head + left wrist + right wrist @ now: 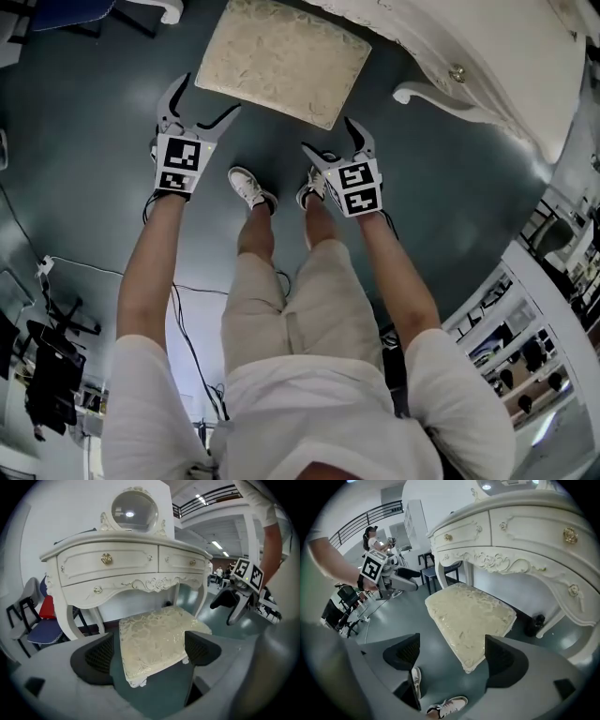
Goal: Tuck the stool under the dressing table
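Observation:
A low stool (281, 61) with a cream patterned cushion stands on the grey-green floor in front of the white ornate dressing table (487, 66). My left gripper (208, 96) hovers open just off the stool's near left corner. My right gripper (328, 136) is open near its near right corner. Neither touches it. In the left gripper view the stool (157, 639) shows beyond the open left gripper (150, 651), in front of the dressing table (122, 564). In the right gripper view the stool's corner (468, 618) lies ahead of the open right gripper (450, 653), apart from both pads.
My white shoes (251, 187) stand just behind the stool. Folding chairs (37, 616) are left of the dressing table. A shelf unit (525, 347) runs along the right, and a cable (94, 272) crosses the floor at the left. A person (372, 538) is far off.

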The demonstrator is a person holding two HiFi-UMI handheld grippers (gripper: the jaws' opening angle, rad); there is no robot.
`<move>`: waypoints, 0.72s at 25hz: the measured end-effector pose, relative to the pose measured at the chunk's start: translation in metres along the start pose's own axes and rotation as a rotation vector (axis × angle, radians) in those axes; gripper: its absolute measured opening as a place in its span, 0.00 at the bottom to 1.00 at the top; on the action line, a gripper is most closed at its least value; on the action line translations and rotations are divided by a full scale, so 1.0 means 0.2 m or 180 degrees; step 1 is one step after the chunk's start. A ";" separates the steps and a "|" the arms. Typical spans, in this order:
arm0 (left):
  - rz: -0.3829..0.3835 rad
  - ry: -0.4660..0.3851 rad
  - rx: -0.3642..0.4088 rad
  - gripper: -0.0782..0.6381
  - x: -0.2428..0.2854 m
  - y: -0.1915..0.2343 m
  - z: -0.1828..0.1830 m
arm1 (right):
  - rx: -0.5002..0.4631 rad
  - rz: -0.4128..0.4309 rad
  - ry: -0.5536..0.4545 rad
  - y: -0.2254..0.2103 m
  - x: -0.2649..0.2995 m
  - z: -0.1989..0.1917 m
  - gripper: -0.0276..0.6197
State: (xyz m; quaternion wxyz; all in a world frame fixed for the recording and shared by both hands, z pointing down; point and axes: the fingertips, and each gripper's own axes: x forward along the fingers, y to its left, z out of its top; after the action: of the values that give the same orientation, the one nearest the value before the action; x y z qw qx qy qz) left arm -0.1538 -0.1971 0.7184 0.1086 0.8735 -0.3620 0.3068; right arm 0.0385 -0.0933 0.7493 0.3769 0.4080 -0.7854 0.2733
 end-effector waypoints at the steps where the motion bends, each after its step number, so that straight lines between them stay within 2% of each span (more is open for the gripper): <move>1: -0.0035 0.0052 0.0072 0.79 0.03 -0.01 -0.05 | -0.0008 0.0019 0.0039 0.02 0.04 -0.02 0.71; 3: -0.0080 0.0199 0.0130 0.79 0.10 -0.02 -0.15 | 0.0035 0.0001 0.0107 0.01 0.10 -0.06 0.70; 5: -0.0071 0.0366 0.0050 0.79 0.16 -0.01 -0.23 | 0.0072 -0.0045 0.0159 -0.04 0.17 -0.08 0.69; 13: 0.0001 0.0770 -0.0129 0.78 0.30 0.08 -0.50 | -0.0161 -0.0093 0.0438 -0.21 0.27 -0.20 0.64; 18: -0.0086 0.0840 -0.0126 0.77 0.34 0.11 -0.51 | -0.0130 -0.0098 0.0540 -0.23 0.31 -0.26 0.62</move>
State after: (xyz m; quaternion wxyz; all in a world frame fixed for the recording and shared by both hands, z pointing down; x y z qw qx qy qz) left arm -0.1782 -0.2088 0.8391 0.1767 0.8281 -0.3387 0.4104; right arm 0.0730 -0.1061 0.8346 0.4545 0.3876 -0.7497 0.2849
